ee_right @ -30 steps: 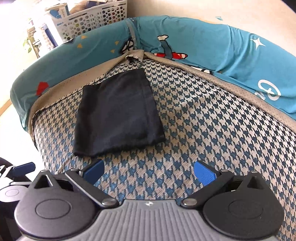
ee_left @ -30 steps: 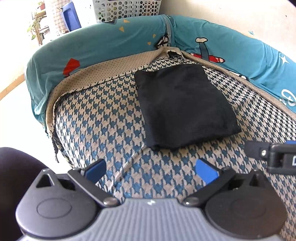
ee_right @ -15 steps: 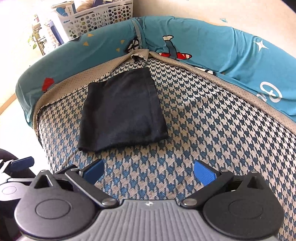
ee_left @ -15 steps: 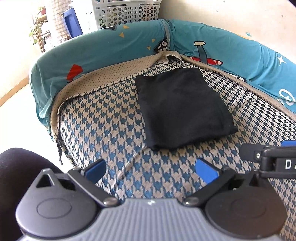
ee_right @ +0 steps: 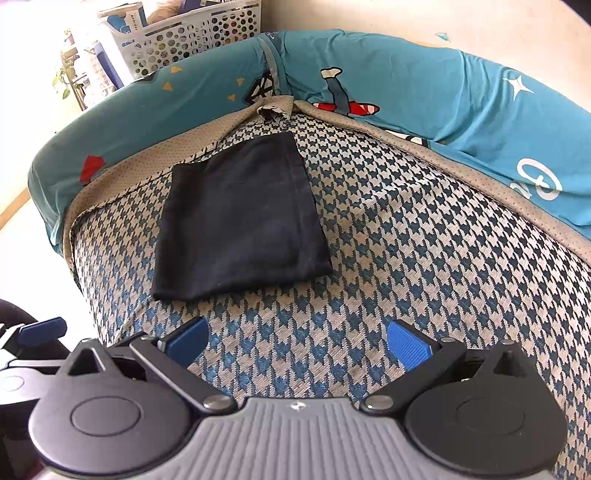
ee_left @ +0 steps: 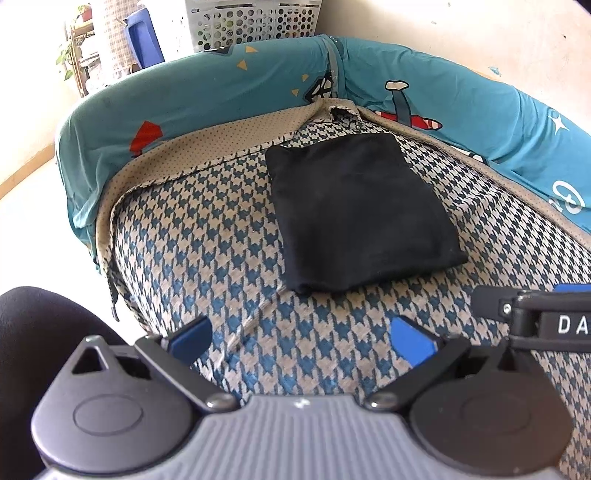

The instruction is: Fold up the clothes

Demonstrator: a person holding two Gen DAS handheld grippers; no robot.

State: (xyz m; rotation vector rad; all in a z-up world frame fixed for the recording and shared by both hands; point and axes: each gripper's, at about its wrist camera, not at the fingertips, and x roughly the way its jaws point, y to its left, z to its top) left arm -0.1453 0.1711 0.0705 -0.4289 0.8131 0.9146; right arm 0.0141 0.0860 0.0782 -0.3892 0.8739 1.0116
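Lying flat as a neat folded rectangle, the black fabric garment (ee_left: 360,214) (ee_right: 240,218) rests on the blue-and-beige houndstooth cushion (ee_left: 207,251) (ee_right: 424,258), near the back corner where the teal cartoon-print cover (ee_left: 207,96) (ee_right: 406,74) wraps the raised edges. The left gripper (ee_left: 301,338) hovers over the cushion's front with its blue-padded jaws spread wide and empty, well short of the garment. The right gripper (ee_right: 299,339) sits just beside it, jaws likewise spread apart and holding nothing, with a white perforated plastic basket (ee_left: 255,18) (ee_right: 184,33) behind the cover.
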